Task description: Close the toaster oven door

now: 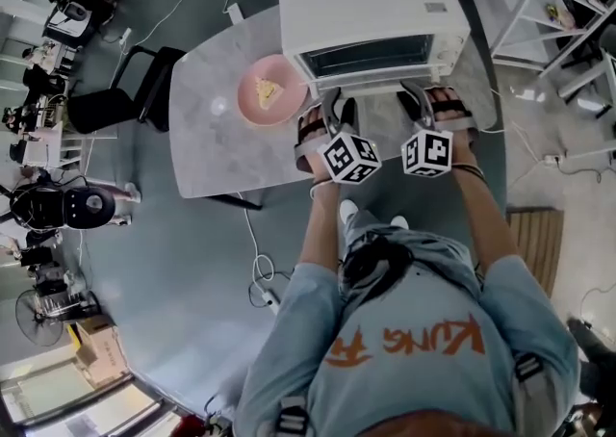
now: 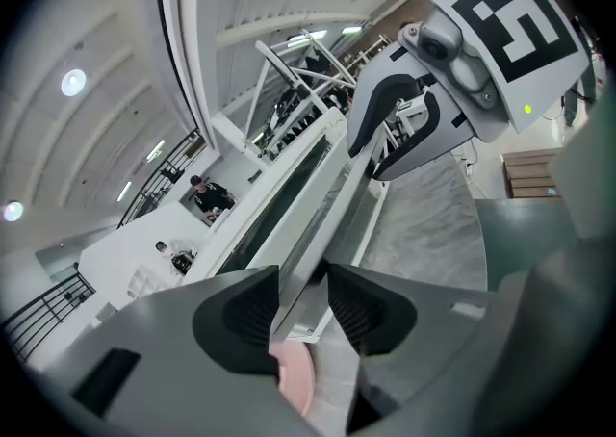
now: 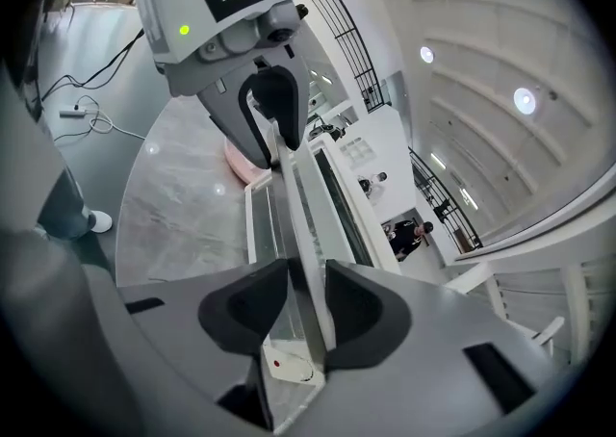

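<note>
A white toaster oven point(image 1: 371, 2) stands at the back of the marble table point(image 1: 207, 137). Its glass door point(image 1: 366, 58) is raised close to the oven front; whether it sits flush I cannot tell. Both grippers are at the door's white handle bar. My left gripper point(image 1: 332, 106) point(image 2: 303, 295) has the handle point(image 2: 318, 204) pinched between its dark pads. My right gripper point(image 1: 420, 98) point(image 3: 306, 300) straddles the same bar point(image 3: 300, 214), which lies against one pad with a thin gap at the other. Each gripper view shows the other gripper farther along the bar.
A pink plate point(image 1: 272, 90) with a yellow piece of food sits on the table just left of the oven. A black chair point(image 1: 125, 89) stands at the table's left. Cables run over the floor, and a white shelf frame point(image 1: 568, 2) stands at the right.
</note>
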